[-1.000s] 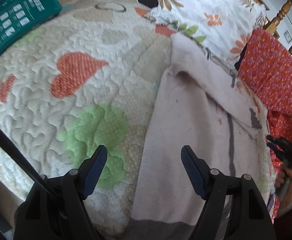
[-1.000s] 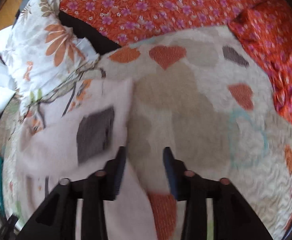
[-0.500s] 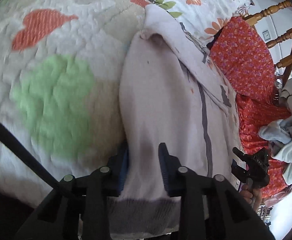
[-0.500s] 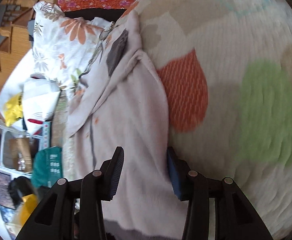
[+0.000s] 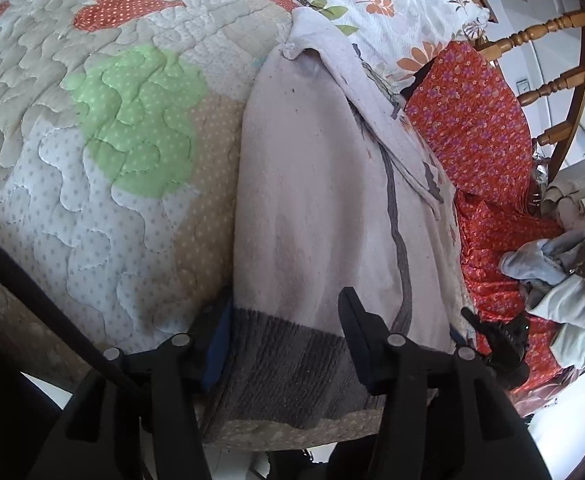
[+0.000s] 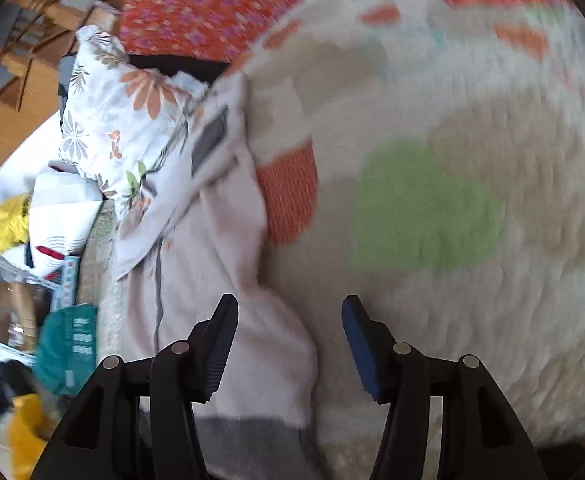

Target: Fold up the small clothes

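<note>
A pale pink knitted garment (image 5: 316,200) with a grey ribbed hem (image 5: 284,364) lies lengthwise on the quilted bed. My left gripper (image 5: 284,332) is open, its fingers straddling the left part of the hem at the bed's near edge. In the right wrist view the same garment (image 6: 220,264) lies left of centre, with a grey patch (image 6: 210,140) at its far end. My right gripper (image 6: 288,344) is open, its left finger over the garment's right edge near the hem, its right finger over the quilt. The right gripper also shows at the left wrist view's right edge (image 5: 500,340).
The quilt (image 5: 104,128) has orange hearts and a green patch. A floral pillow (image 5: 376,4) and a red floral cloth (image 5: 476,120) lie beyond the garment. A pile of pale clothes (image 5: 564,280) sits at the right. A teal packet (image 6: 68,352) and clutter lie left of the bed.
Both grippers were narrowly closed around the garment's lower end half a second ago and have opened wide. The left gripper has pulled back to the hem. The right view has swung and is blurred.
</note>
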`<move>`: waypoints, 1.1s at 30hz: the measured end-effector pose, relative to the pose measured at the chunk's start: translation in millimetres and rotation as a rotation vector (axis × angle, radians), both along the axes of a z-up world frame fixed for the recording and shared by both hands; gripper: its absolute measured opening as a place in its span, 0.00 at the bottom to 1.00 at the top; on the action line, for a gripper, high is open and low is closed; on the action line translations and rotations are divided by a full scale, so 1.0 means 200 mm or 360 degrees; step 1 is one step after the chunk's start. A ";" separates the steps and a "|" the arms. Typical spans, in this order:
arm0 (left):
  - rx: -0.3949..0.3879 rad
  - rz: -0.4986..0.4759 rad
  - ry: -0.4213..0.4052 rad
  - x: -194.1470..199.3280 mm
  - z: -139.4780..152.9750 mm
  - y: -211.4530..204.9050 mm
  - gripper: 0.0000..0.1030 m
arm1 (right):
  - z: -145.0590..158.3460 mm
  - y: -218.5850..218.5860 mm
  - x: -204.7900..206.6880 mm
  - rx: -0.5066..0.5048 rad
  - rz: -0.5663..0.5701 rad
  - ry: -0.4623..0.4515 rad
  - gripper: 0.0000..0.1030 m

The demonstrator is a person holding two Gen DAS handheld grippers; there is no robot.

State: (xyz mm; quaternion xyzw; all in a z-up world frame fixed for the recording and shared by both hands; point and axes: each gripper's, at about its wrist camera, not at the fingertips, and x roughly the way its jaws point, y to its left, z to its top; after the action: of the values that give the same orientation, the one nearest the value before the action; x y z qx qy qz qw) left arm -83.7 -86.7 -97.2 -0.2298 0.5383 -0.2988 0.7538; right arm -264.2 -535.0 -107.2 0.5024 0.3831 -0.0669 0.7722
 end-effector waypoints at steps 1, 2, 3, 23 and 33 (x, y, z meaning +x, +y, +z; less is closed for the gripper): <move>0.0008 -0.0005 -0.0014 -0.01 0.00 -0.01 0.51 | -0.03 0.03 -0.01 0.0052 0.0015 -0.0022 0.58; 0.0011 -0.0012 -0.0021 -0.01 0.00 -0.01 0.51 | -0.03 0.07 -0.03 0.0054 0.0027 -0.0050 0.58; 0.0007 -0.0020 -0.0027 -0.02 0.00 -0.02 0.51 | -0.03 0.10 -0.04 0.0072 0.0054 -0.0064 0.58; 0.0169 0.0087 0.0006 -0.06 0.01 0.01 0.07 | -0.02 0.44 -0.05 -0.0195 0.0205 0.0017 0.11; 0.0050 0.0068 -0.0256 -0.38 0.41 0.24 0.05 | 0.22 0.53 -0.37 -0.0016 0.0441 -0.0167 0.09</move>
State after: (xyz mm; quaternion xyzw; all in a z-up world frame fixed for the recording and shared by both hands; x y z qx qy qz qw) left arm -160.4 -38.7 -15.9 -0.2045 0.4757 -0.2916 0.8043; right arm -338.3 -428.1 -63.1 0.4435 0.4076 0.0648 0.7956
